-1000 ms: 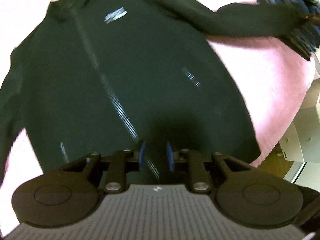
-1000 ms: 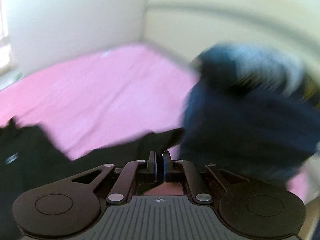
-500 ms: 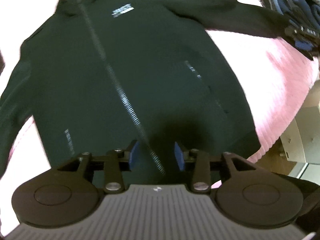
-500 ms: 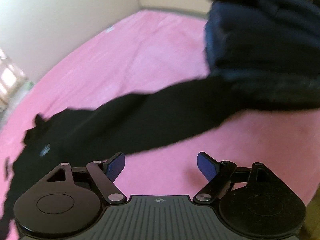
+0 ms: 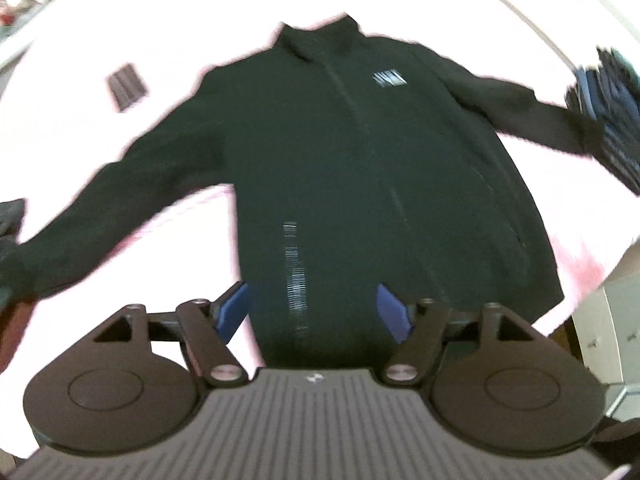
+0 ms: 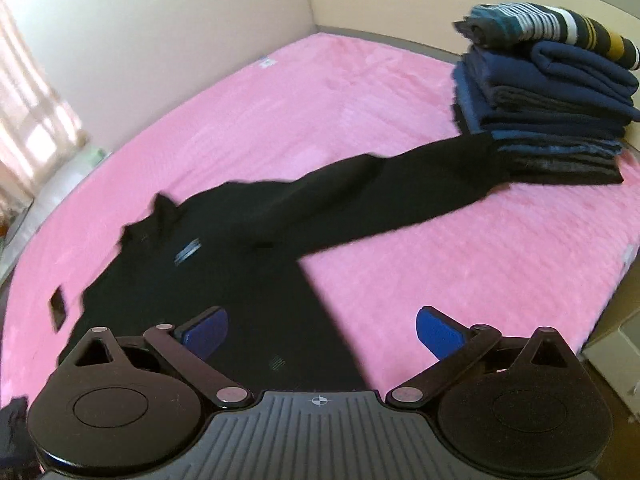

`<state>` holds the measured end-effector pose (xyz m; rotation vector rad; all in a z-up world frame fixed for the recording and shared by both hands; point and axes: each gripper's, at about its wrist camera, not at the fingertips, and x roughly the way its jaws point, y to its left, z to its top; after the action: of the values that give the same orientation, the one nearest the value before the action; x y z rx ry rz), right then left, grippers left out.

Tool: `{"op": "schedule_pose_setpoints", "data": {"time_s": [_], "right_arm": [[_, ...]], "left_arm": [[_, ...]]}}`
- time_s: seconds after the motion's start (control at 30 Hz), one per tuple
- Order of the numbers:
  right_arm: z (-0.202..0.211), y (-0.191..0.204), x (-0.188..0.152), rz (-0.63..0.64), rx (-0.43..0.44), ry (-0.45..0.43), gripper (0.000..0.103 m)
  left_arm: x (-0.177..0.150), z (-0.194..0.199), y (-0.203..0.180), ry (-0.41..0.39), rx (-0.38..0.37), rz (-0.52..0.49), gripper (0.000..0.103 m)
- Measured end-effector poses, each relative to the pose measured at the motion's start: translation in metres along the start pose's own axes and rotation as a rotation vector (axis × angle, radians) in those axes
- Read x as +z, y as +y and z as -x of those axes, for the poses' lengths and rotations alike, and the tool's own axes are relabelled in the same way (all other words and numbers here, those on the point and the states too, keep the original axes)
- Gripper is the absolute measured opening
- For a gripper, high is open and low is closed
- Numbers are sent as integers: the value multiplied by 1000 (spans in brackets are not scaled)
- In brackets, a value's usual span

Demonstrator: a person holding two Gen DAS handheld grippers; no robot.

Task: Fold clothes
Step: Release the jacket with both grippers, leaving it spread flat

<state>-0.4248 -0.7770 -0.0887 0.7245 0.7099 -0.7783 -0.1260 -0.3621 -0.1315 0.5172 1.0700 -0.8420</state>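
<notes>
A black zip-up jacket (image 5: 360,168) lies spread flat, front side up, on the pink bed (image 6: 360,100), collar far from me and both sleeves stretched out sideways. My left gripper (image 5: 314,314) hovers open above the jacket's bottom hem with nothing between its blue pads. In the right wrist view the jacket (image 6: 248,248) fills the lower left, and its right sleeve (image 6: 420,184) reaches out to the foot of a folded pile. My right gripper (image 6: 320,330) is wide open over the jacket's side edge and holds nothing.
A stack of folded clothes (image 6: 548,92), mostly dark blue with a striped piece on top, stands at the bed's far right corner. A small dark rectangle (image 5: 126,86) lies on the bed left of the jacket. White furniture (image 5: 608,328) stands beside the bed's right edge.
Both grippers opened and drew back from the jacket. The right gripper let go of the sleeve, which now lies stretched toward the folded stack. The whole jacket is now in view.
</notes>
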Motion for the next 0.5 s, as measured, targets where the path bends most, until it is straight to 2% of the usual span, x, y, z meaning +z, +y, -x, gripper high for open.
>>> {"op": "schedule_pose_setpoints", "data": {"time_s": [0.07, 0.1, 0.27, 0.5], "right_arm": [[9, 24, -19, 14, 52, 30, 103], [13, 34, -28, 23, 74, 46, 103], [30, 80, -55, 150, 89, 98, 103], [18, 105, -59, 310, 85, 169, 103]], "left_arm": [[-10, 23, 24, -49, 43, 19, 89], [-14, 34, 35, -71, 65, 35, 91], [-29, 61, 69, -101, 76, 104, 94], [-43, 68, 78, -120, 128, 165, 97]]}}
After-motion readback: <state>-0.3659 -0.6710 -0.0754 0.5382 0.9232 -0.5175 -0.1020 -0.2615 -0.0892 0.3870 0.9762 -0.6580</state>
